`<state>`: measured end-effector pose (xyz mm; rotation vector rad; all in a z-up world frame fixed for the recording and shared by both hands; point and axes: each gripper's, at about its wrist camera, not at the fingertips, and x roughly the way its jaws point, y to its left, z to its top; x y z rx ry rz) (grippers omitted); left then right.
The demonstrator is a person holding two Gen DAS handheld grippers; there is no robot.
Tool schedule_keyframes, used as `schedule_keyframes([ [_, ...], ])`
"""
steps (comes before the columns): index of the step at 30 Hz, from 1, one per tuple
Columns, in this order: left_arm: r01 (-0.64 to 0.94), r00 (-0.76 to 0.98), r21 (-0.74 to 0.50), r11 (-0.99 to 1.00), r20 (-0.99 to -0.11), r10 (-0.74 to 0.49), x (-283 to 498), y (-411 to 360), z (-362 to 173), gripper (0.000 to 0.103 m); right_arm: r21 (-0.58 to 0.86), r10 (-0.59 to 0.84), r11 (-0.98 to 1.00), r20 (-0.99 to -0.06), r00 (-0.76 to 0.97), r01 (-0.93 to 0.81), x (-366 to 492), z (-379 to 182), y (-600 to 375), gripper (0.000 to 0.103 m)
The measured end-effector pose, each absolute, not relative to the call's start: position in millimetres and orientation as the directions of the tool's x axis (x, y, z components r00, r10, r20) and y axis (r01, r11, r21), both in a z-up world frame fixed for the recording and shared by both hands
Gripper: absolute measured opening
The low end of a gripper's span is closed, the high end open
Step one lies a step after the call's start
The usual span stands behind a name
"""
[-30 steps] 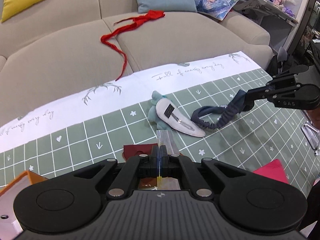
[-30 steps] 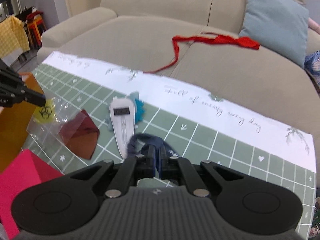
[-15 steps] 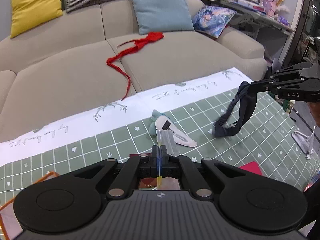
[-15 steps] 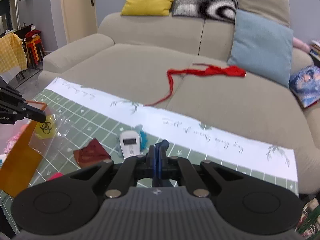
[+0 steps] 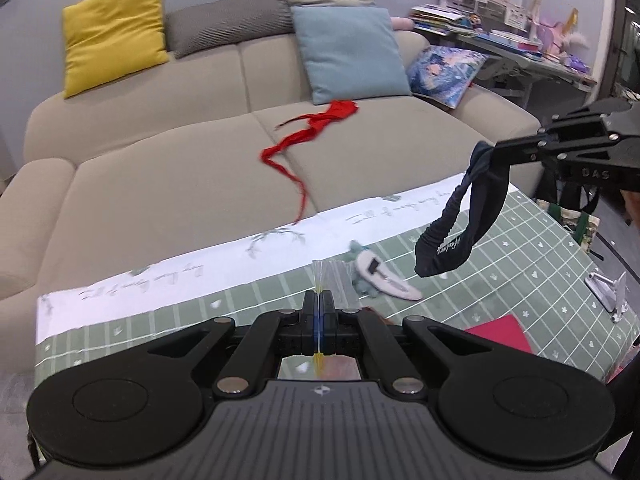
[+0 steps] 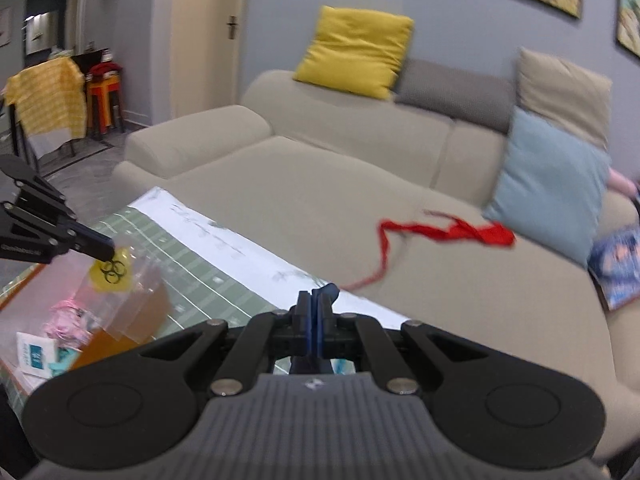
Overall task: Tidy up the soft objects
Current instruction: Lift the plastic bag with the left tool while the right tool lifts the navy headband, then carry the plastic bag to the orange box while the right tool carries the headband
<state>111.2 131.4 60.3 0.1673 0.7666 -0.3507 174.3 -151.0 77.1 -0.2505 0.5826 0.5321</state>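
Holding, left tool [image 5: 319, 300]: clamped tight on clear plastic zip bag with yellow biohazard label [image 6: 120, 280], lifted above green grid-patterned tabletop [image 5: 520, 264].
Right tool [image 6: 315, 308]: fully closed on dark navy elastic headband [image 5: 460, 224], dangling over tabletop.

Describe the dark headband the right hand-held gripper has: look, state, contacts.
The headband is a dark navy fabric loop, one side gathered and elasticated, the other wider and smooth, with small pale lettering near the bottom. It hangs limp in the air above the green grid tablecloth, touching nothing below. The right hand-held gripper is shut on its top edge; in the right wrist view a blue fold pokes out past the fingertips.
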Motion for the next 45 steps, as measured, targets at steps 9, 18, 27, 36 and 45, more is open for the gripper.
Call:
schedule_keyframes([
  [9, 0.278, 0.690, 0.019, 0.960, -0.699, -0.186, 86.7, 195.7, 62.5, 0.000, -0.145, 0.507, 0.733, -0.537, 0.675, -0.665, 150.8, 123.7, -53.2, 0.000],
  [18, 0.209, 0.700, 0.017, 0.978, -0.700, -0.137, 75.5, 238.8, 63.9, 0.000, -0.147, 0.609, 0.629, -0.516, 0.602, -0.763, 129.5, 148.0, 28.9, 0.000],
  [27, 0.161, 0.691, 0.023, 0.987, -0.717, -0.096, 67.6, 272.5, 48.4, 0.000, -0.145, 0.642, 0.563, -0.543, 0.541, -0.814, 123.9, 134.9, 92.0, 0.000],
  [36, 0.135, 0.631, 0.044, 0.990, -0.774, -0.051, 70.0, 298.5, 9.8, 0.000, -0.136, 0.605, 0.546, -0.618, 0.502, -0.826, 140.6, 84.9, 140.1, 0.000],
  [45, 0.160, 0.567, 0.044, 0.986, -0.822, -0.055, 79.4, 301.8, -30.6, 0.000, -0.130, 0.550, 0.528, -0.700, 0.455, -0.839, 153.4, 33.0, 159.3, 0.000],
])
